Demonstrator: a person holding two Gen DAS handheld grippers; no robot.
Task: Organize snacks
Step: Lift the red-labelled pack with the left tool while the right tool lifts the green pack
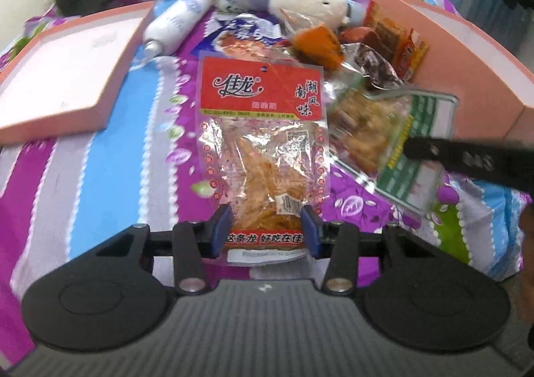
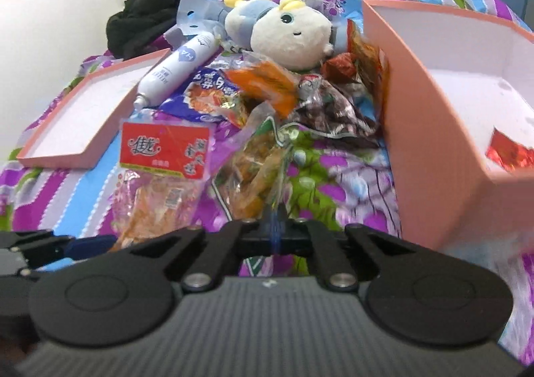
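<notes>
A snack packet with a red label [image 1: 260,90] lies flat on the flowered bedspread. Its lower end sits between the blue pads of my left gripper [image 1: 266,228], which press on both its edges. To its right lies a clear packet with a green label [image 1: 370,130] holding orange-brown pieces. In the right wrist view my right gripper [image 2: 273,228] is shut on the near edge of that green-labelled packet [image 2: 257,173]. A pile of other snack packets [image 2: 267,90] lies behind both. The open pink box [image 2: 434,143] stands at the right, with a red packet [image 2: 507,153] inside.
The pink box lid [image 2: 83,120] lies open side up at the left. A plush toy [image 2: 287,36] and a white tube [image 2: 180,66] rest behind the snack pile. Black clothing [image 2: 160,3] is heaped at the far left, by the wall.
</notes>
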